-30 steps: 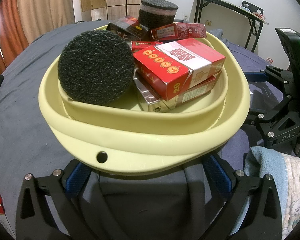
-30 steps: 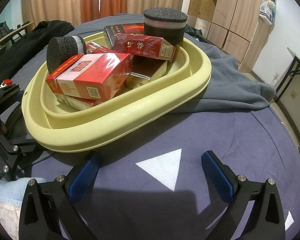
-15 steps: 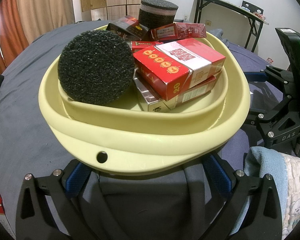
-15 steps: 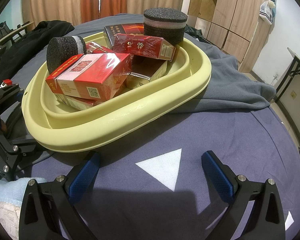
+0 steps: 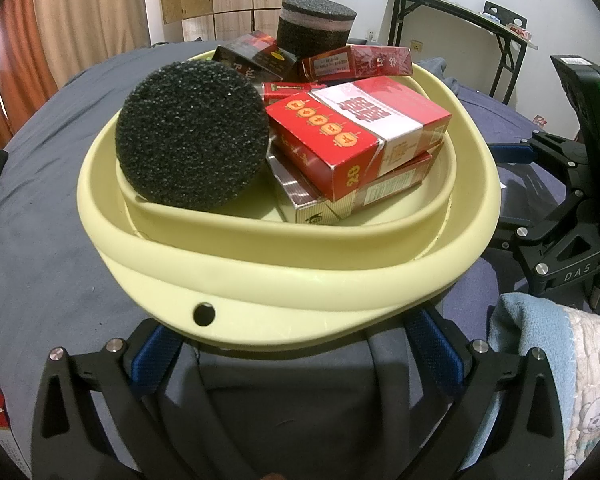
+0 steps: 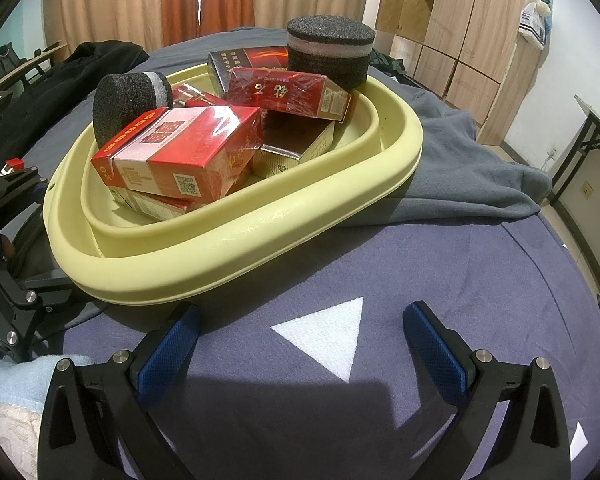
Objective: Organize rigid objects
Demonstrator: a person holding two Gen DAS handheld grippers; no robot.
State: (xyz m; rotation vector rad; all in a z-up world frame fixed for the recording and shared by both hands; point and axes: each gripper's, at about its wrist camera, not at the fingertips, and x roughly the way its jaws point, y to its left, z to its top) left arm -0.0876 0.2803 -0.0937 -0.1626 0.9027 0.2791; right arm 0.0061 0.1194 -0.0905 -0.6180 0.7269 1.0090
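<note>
My left fingers [image 5: 295,350] are spread under the rim of the yellow basin [image 5: 300,280] on the bed, and my right fingers [image 6: 300,340] are spread, holding nothing. The top red cigarette pack [image 5: 360,132] seems loosely stacked beside the foam cylinder [image 5: 191,136]; if I tilt the basin, it may slide out.

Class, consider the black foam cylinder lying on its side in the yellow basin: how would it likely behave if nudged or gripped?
The black foam cylinder rests on its curved side against the yellow basin wall, so it may roll. Its porous texture suggests it is light, squashy and probably not slippery.
</note>
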